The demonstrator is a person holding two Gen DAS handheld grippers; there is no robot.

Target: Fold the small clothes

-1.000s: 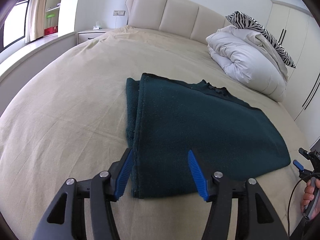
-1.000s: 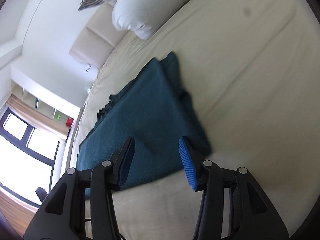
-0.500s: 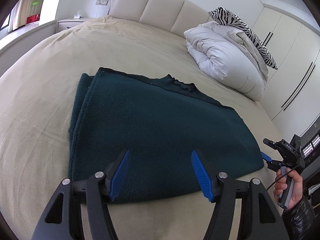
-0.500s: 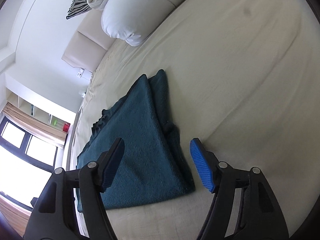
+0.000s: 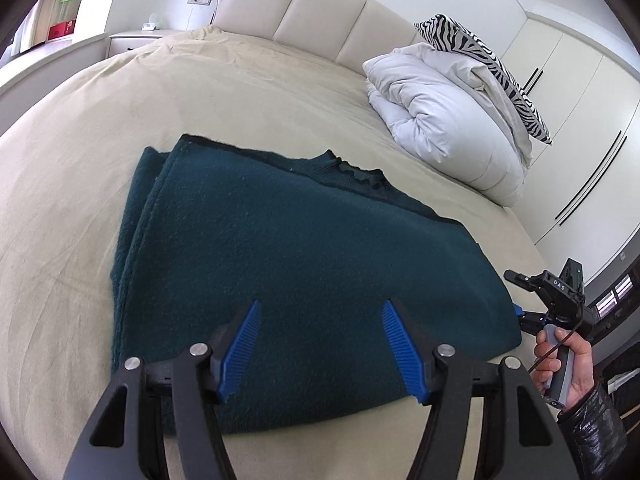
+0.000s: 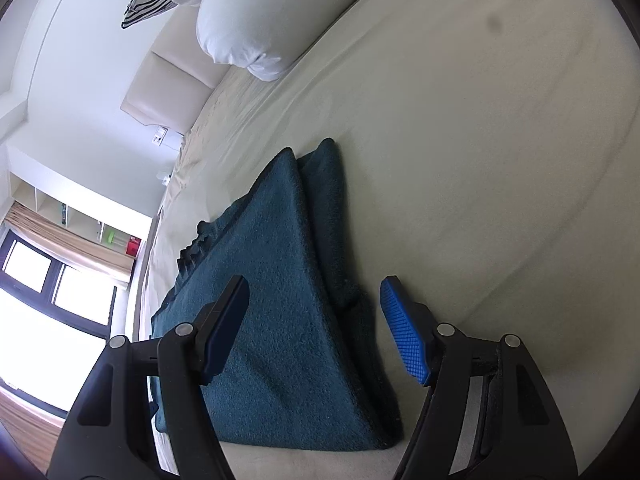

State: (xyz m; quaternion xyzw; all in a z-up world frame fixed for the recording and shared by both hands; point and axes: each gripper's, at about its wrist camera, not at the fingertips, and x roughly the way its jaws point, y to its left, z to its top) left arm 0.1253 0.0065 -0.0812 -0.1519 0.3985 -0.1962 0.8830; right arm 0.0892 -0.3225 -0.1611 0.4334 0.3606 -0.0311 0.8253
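Note:
A dark teal garment lies folded flat on the beige bed, its neckline toward the headboard. My left gripper is open and empty, hovering over the garment's near edge. My right gripper is open and empty over the garment's right end, where two folded layers show. In the left wrist view the right gripper shows at the garment's right corner, held by a hand.
A white duvet with a zebra-print pillow sits at the bed's far right. A padded headboard and a nightstand are at the back. Wardrobe doors stand right. A window is beyond the bed.
My left gripper has shifted right along the garment's near edge, from the left corner toward its middle. My right gripper has drawn back toward the garment's right end. Both stay open.

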